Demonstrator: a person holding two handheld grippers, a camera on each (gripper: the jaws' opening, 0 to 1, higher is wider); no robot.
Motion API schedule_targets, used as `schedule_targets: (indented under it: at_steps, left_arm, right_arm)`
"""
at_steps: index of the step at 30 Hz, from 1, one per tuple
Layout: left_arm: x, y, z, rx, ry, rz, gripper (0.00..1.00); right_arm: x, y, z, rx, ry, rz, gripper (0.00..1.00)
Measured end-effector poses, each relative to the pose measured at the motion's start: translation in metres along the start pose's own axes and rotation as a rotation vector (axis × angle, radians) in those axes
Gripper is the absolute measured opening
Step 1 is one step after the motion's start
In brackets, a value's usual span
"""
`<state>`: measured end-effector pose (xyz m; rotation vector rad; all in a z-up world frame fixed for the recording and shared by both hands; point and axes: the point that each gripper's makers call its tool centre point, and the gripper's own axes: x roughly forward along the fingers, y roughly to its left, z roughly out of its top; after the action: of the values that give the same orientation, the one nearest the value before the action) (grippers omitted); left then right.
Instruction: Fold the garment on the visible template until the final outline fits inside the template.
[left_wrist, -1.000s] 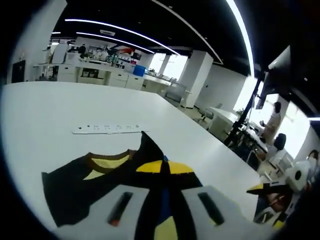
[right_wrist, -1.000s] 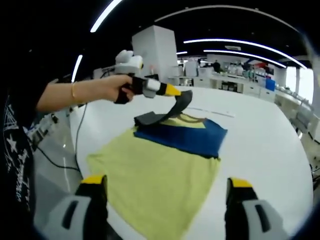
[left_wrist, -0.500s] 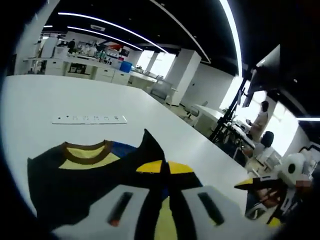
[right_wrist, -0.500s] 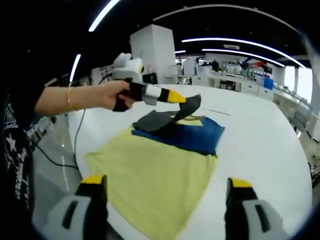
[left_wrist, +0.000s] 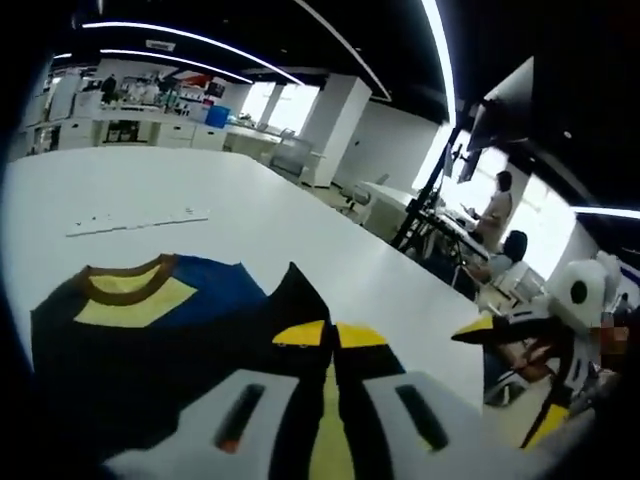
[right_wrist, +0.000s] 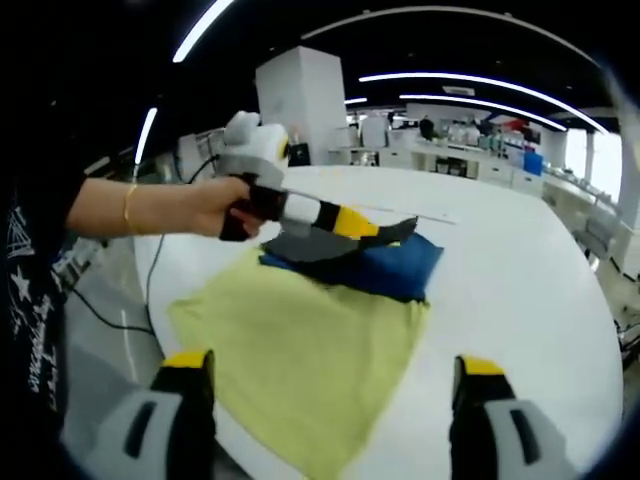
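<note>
The garment lies on the white table (right_wrist: 520, 270), with a yellow body (right_wrist: 300, 335) and a blue upper part (right_wrist: 395, 265). In the left gripper view its brown collar (left_wrist: 125, 285) shows around a yellow lining, with the blue part (left_wrist: 205, 280) beside it. My left gripper (left_wrist: 327, 335) is shut on a dark sleeve (left_wrist: 292, 295). In the right gripper view, the left gripper (right_wrist: 372, 228) holds that sleeve (right_wrist: 320, 245) low over the blue part. My right gripper (right_wrist: 333, 362) is open above the garment's near hem, nothing between its jaws. The right gripper (left_wrist: 512, 372) enters the left gripper view from the right.
A long white power strip (left_wrist: 135, 220) lies on the table beyond the collar. A person's hand (right_wrist: 215, 205) holds the left gripper, and a cable (right_wrist: 105, 315) hangs off the table's left edge. Desks and seated people (left_wrist: 495, 215) are far behind.
The left gripper has carried the dark sleeve across and down toward the blue part of the garment. The right gripper stays open in the same place.
</note>
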<state>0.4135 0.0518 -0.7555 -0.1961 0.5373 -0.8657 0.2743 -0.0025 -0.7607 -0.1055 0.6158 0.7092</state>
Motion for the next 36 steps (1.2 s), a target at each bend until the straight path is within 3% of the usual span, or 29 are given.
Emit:
schedule_targets:
  at_steps: [6, 9, 13, 17, 26, 36]
  left_arm:
    - [0.008, -0.002, -0.023, -0.007, 0.056, 0.012, 0.0]
    - [0.012, -0.007, -0.035, -0.082, 0.082, -0.018, 0.0]
    - [0.011, -0.01, -0.041, -0.061, 0.093, -0.018, 0.02]
    - [0.007, -0.011, -0.038, -0.063, 0.079, -0.022, 0.21]
    - [-0.025, -0.007, -0.02, 0.04, 0.021, -0.027, 0.66]
    - [-0.073, 0.005, -0.023, 0.125, 0.015, -0.009, 0.92]
  right_arm:
    - [-0.001, 0.0, -0.002, 0.005, 0.002, -0.001, 1.0]
    - [-0.001, -0.002, -0.003, 0.005, 0.005, -0.004, 1.0]
    - [-0.002, -0.003, -0.001, 0.002, 0.001, -0.004, 1.0]
    - [-0.002, -0.002, -0.001, 0.005, 0.0, 0.017, 1.0]
    - [0.001, 0.006, 0.003, -0.013, 0.02, 0.136, 1.0]
    - [0.003, 0.021, -0.004, -0.075, 0.097, 0.279, 1.0]
